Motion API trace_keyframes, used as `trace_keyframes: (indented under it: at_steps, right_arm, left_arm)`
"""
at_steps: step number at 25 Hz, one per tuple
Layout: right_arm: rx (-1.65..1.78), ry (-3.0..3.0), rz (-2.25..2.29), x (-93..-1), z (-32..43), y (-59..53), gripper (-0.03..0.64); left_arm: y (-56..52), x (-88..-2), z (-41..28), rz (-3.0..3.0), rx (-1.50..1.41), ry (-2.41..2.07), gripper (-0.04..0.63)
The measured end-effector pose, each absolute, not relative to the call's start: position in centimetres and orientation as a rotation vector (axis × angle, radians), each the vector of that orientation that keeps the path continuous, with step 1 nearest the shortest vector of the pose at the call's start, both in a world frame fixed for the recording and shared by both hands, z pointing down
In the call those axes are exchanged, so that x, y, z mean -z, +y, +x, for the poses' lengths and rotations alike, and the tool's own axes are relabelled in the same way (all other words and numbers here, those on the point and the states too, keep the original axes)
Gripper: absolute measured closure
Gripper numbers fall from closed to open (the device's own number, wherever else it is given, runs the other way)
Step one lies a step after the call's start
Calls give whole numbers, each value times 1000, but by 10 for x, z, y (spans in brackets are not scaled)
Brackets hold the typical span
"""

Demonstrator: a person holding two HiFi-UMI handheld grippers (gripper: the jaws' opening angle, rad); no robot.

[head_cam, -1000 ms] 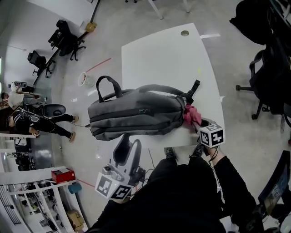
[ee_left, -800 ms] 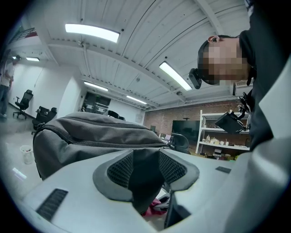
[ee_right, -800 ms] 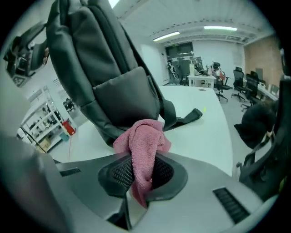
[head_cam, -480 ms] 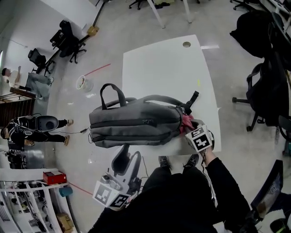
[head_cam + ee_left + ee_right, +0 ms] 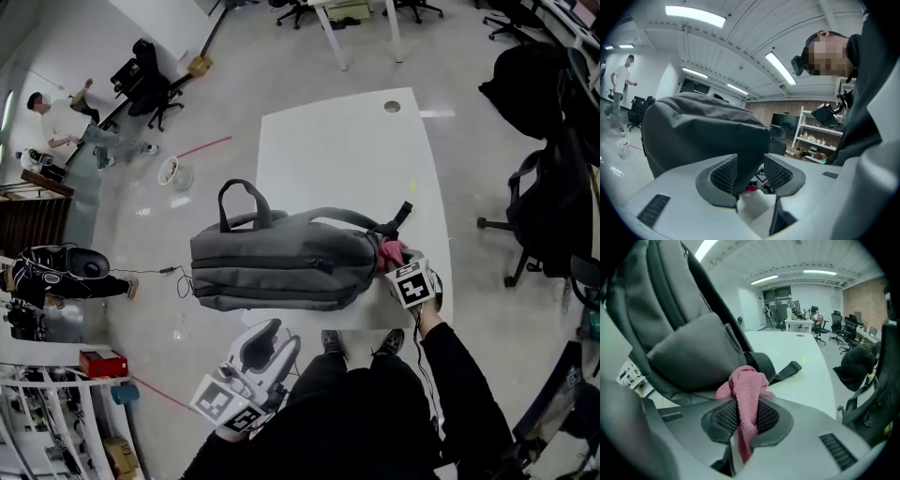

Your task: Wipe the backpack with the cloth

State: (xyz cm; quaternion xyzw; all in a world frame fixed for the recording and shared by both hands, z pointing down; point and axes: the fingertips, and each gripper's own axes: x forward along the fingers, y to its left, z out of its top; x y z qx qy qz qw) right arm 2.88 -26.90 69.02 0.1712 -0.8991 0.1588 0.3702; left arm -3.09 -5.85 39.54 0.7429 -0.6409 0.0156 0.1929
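Observation:
The grey backpack (image 5: 281, 267) lies on its side on the white table (image 5: 337, 159), handle (image 5: 239, 199) pointing away from me. My right gripper (image 5: 399, 266) is shut on a pink cloth (image 5: 392, 251), which rests against the backpack's right end, just below a black strap (image 5: 401, 212). In the right gripper view the cloth (image 5: 745, 390) hangs between the pads of that gripper (image 5: 743, 416), with the backpack (image 5: 689, 352) just beyond. My left gripper (image 5: 270, 330) is open at the table's near edge, just short of the backpack's lower side. In the left gripper view the backpack's dark fabric (image 5: 703, 131) shows in that gripper's (image 5: 750, 171) gap.
Office chairs draped with black bags (image 5: 553, 141) stand to the right of the table. A white bucket (image 5: 172, 171) sits on the floor at left, and a person (image 5: 66, 117) stands farther off. A round cable hole (image 5: 392, 106) marks the table's far end.
My left gripper has sunk and drawn back from the backpack's lower edge. My right gripper has rolled and slid left with the cloth, closer against the backpack's end.

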Motion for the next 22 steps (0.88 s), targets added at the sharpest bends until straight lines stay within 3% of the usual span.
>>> trace_keyframes:
  at_steps: [8,18,22]
  right_arm:
    - [-503,-2350,91,-678,25,-213,561]
    - [-893,-2755,50,-516,47,-170,561]
    - [-859,-2966,97,-417,48,-167,561]
  left_arm:
    - [-65,-420,-30,2098,-142,-1790,410]
    - [-58,-409,-32,2219,-149,-1696,410]
    - [-44,-382,-41,2310,-106,-1667,410]
